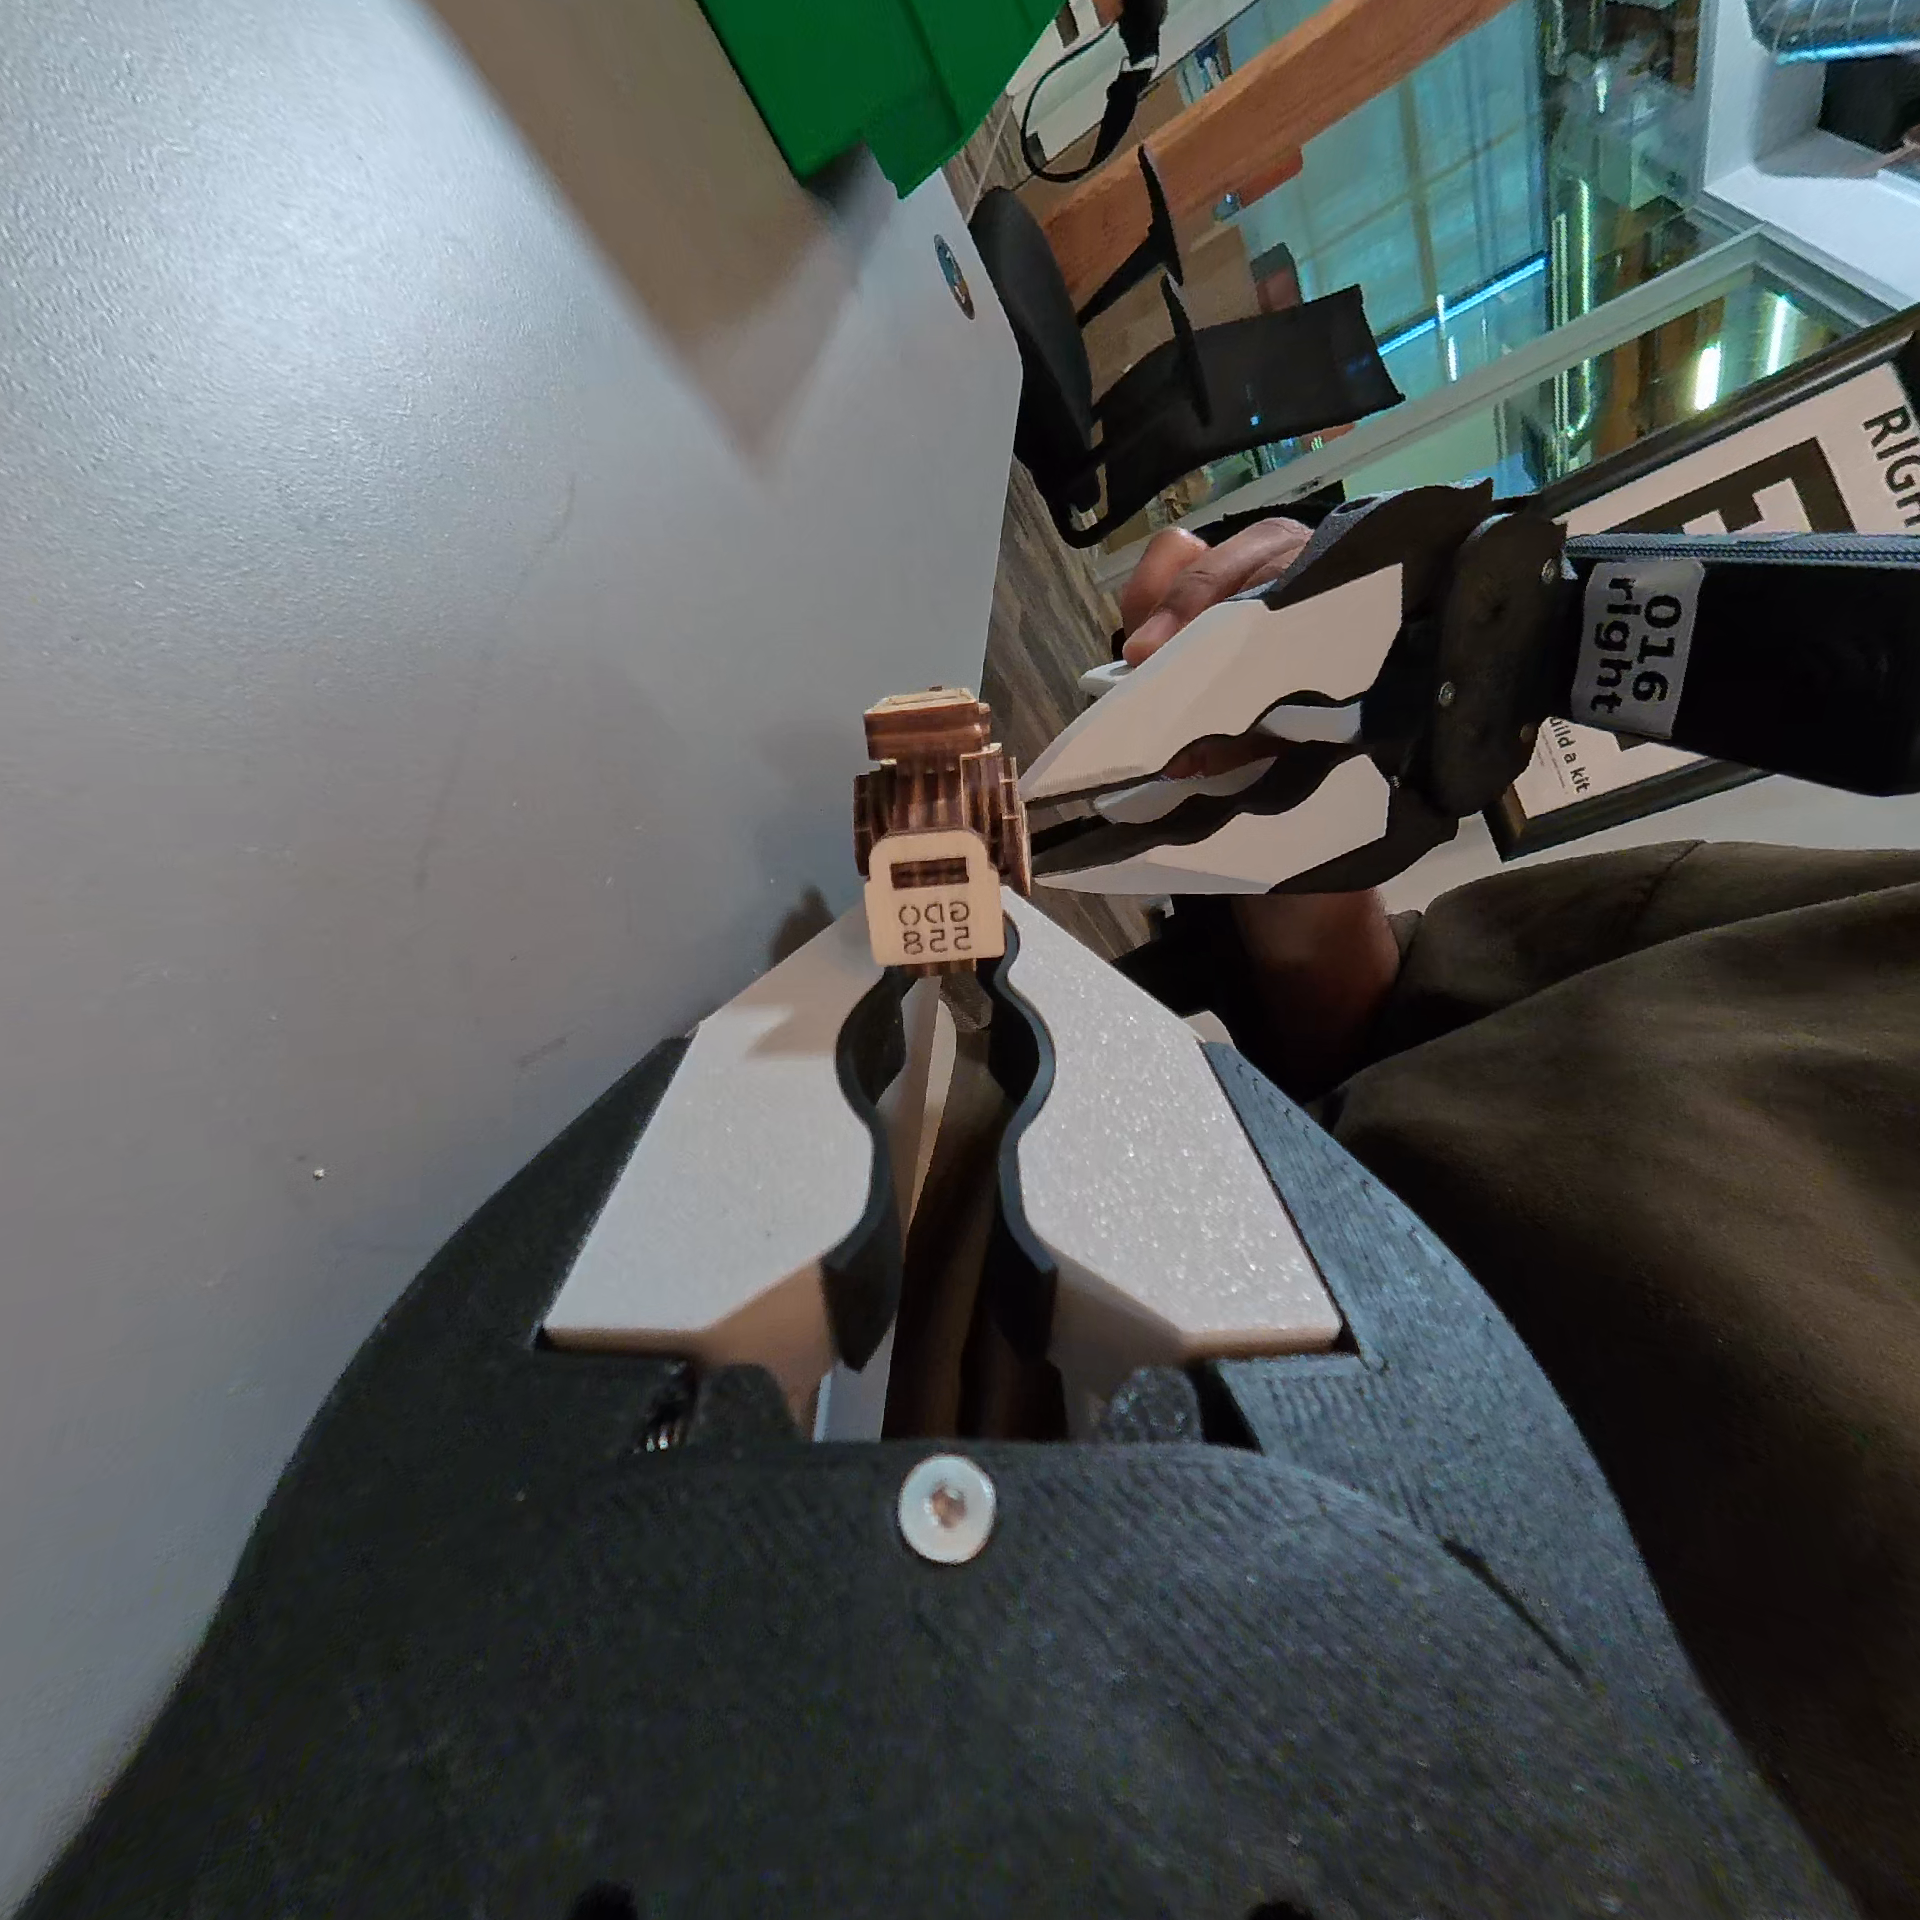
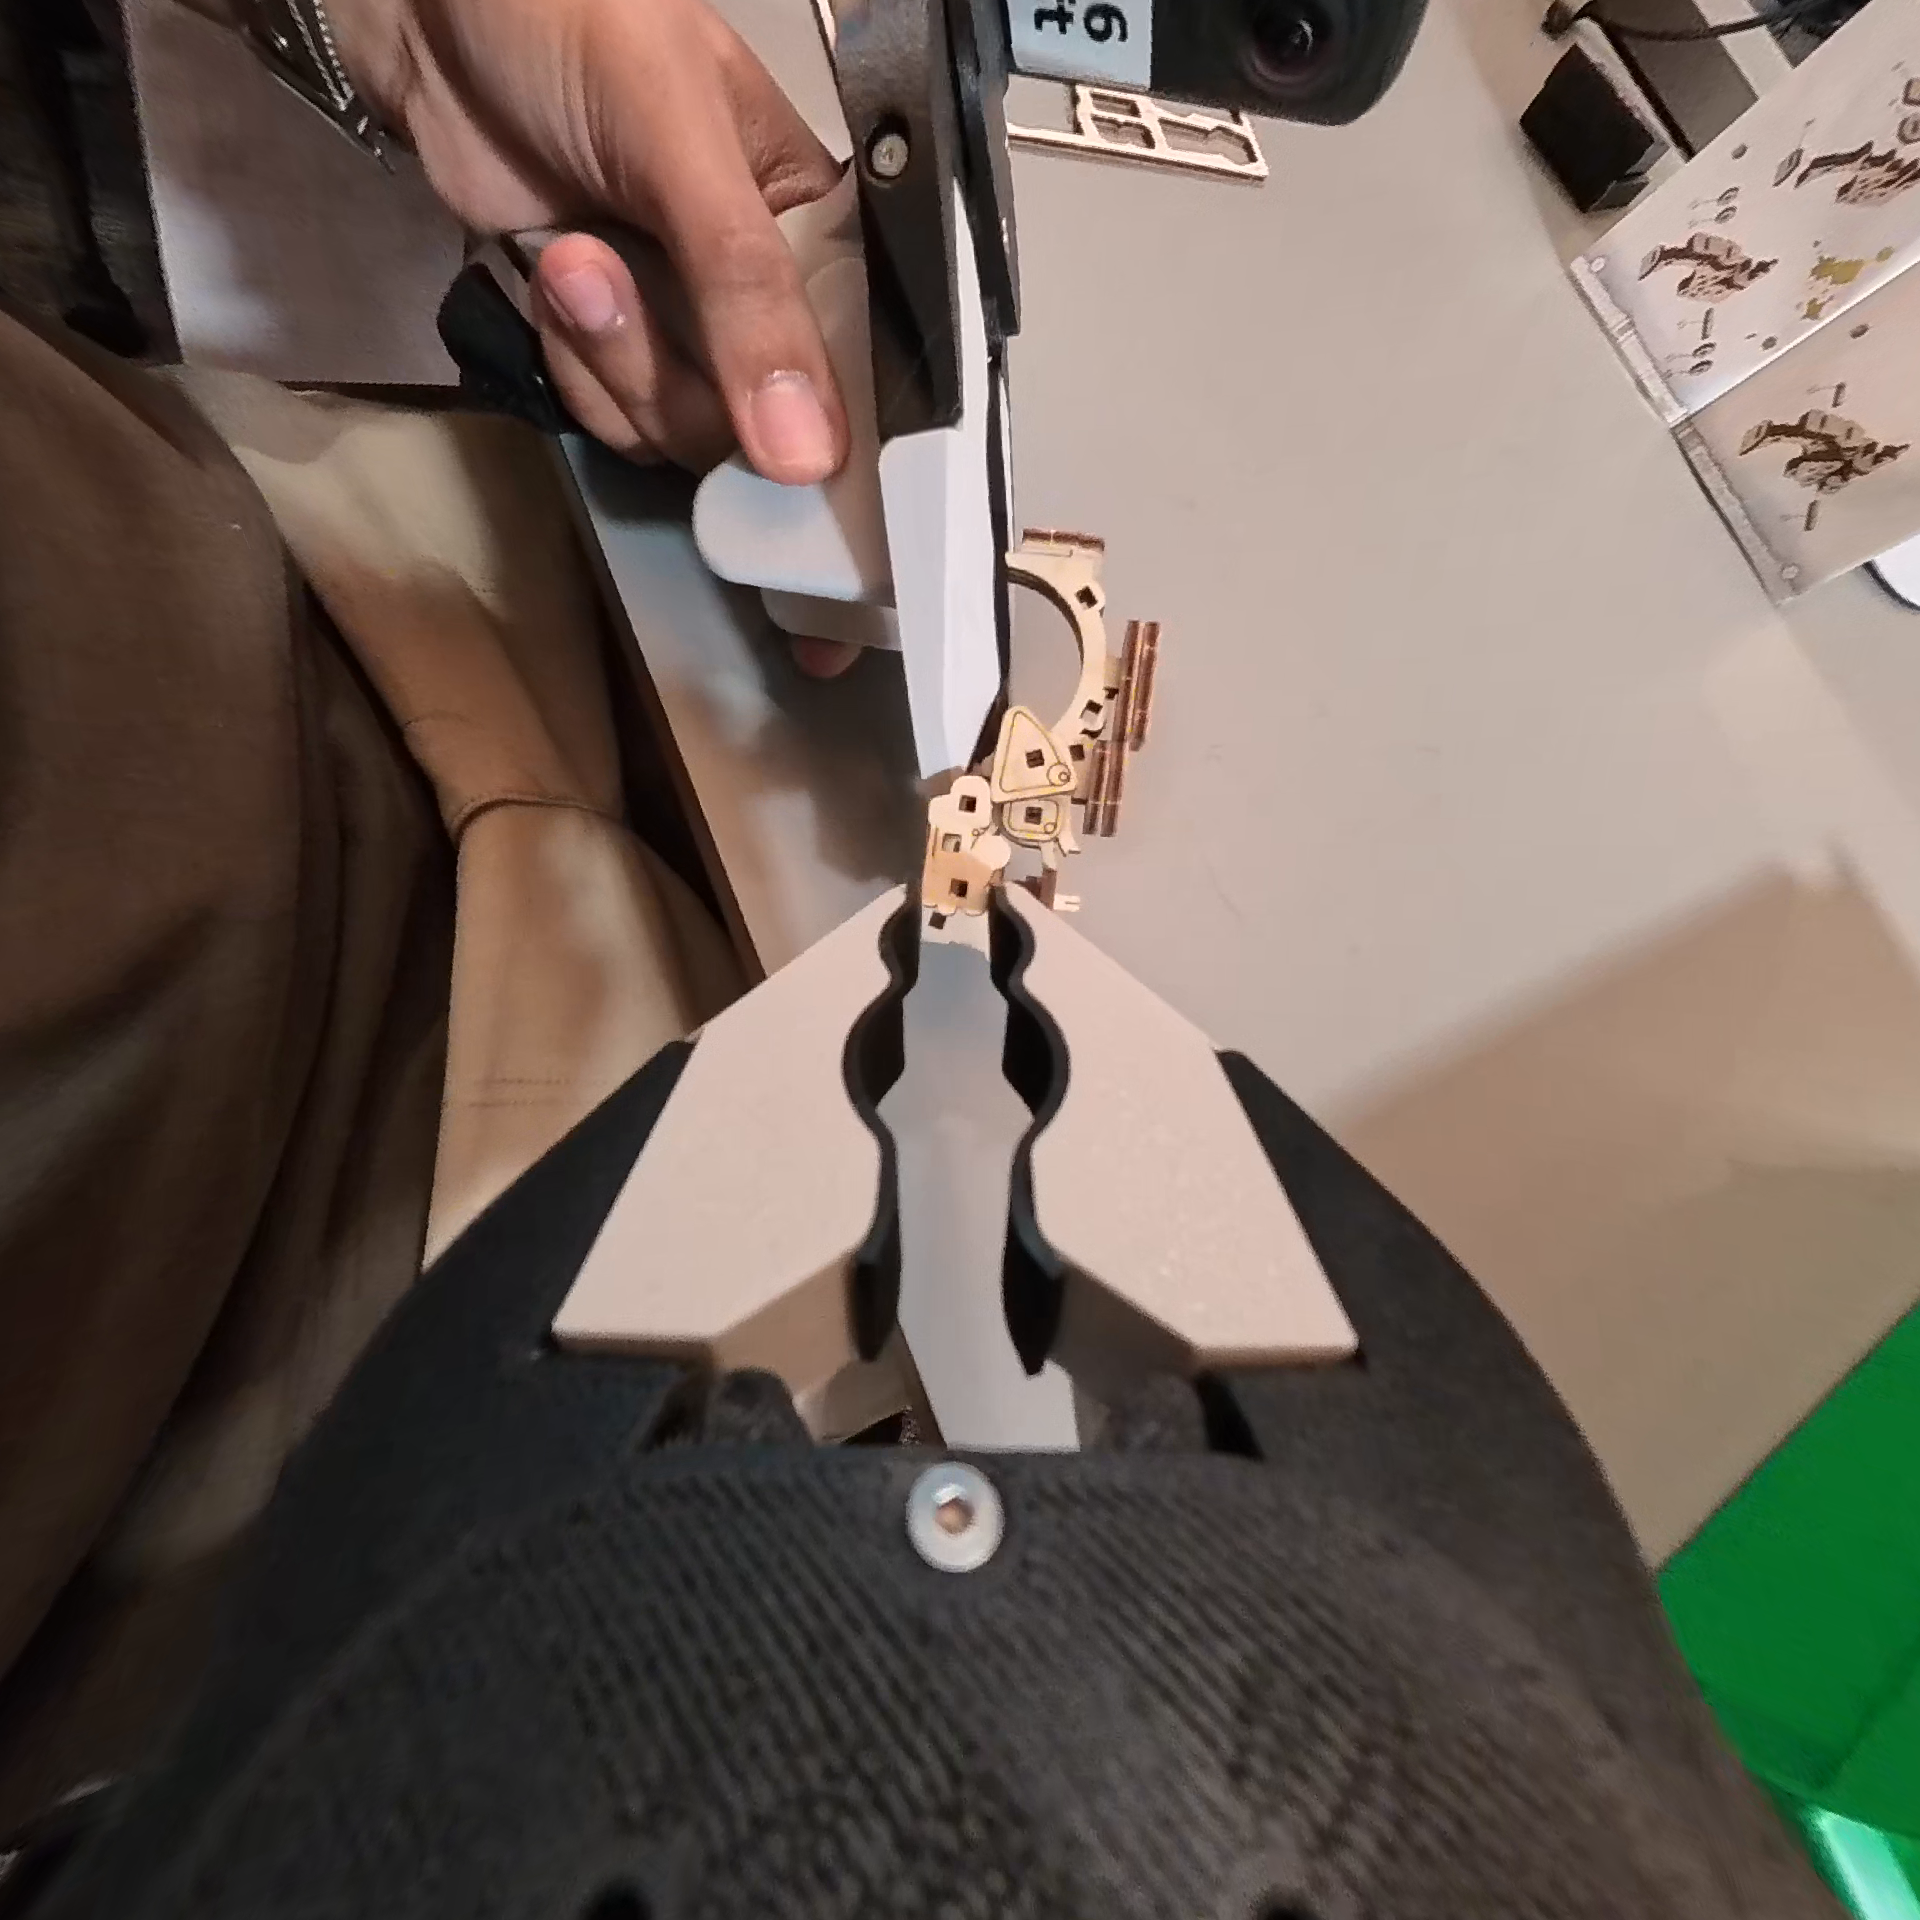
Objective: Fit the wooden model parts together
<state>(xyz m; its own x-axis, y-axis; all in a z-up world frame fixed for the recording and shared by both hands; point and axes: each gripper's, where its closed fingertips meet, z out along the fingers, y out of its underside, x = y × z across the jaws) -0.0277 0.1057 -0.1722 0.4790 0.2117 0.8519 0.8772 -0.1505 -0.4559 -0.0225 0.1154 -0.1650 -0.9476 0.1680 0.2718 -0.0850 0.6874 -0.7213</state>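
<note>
My left gripper (image 1: 940, 971) is shut on the partly built wooden model (image 1: 935, 831), gripping it below its pale engraved end plate (image 1: 933, 914) and holding it in the air above the grey table (image 1: 312, 623). My right gripper (image 1: 1031, 831) comes in from the right with its tips against the model's side. In the right wrist view my right gripper (image 2: 961, 906) is shut on a small pale wooden part (image 2: 961, 847) that touches the model (image 2: 1081, 707). The left gripper's fingers (image 2: 940, 623) come down from above, with a hand (image 2: 644, 208) on its handle.
An instruction sheet (image 2: 1787, 343), a punched-out wooden sheet (image 2: 1153, 140) and a small black box (image 2: 1590, 145) lie on the table (image 2: 1403, 623). A green bin (image 1: 883, 73) stands at one end. The table edge and the person's brown trousers (image 2: 208, 831) are close by. Both grippers' tips are close together, under 4 cm apart.
</note>
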